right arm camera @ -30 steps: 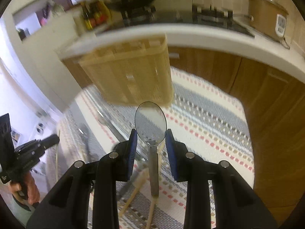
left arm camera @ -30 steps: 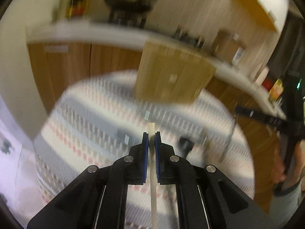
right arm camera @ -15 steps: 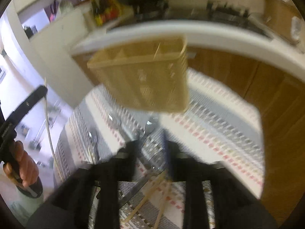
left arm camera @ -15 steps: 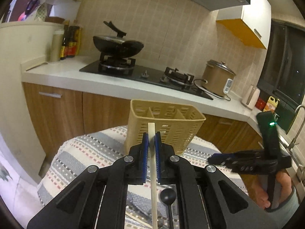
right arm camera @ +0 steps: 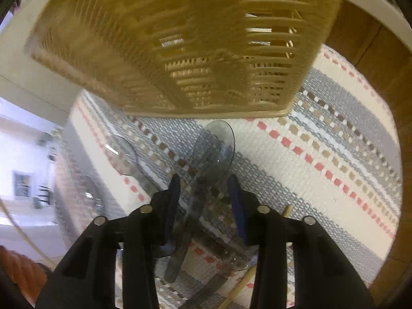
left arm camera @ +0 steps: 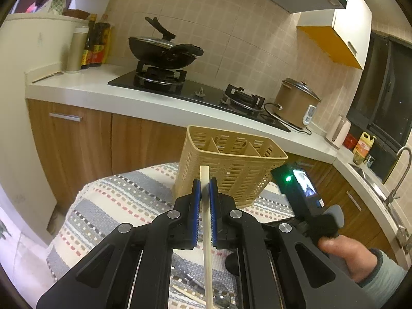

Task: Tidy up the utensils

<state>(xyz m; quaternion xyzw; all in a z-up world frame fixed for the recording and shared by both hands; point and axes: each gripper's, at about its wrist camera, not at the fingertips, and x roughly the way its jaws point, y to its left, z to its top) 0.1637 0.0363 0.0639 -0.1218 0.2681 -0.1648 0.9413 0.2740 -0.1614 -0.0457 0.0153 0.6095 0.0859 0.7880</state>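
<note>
We see our left gripper clamped on a pale chopstick, its lower end cut off by the frame, before the slotted basket near the striped cloth's far edge. Our right gripper, blurred, is closing around a translucent spoon lying just before the basket; pad contact is unclear.

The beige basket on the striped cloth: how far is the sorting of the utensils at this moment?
Nothing shows in the basket compartments visible from the left wrist view. In hand: the left gripper is shut on a pale chopstick. The right gripper has its jaws closing around a clear spoon lying on the cloth, not pressing it yet. Left: another spoon and more chopsticks.
</note>
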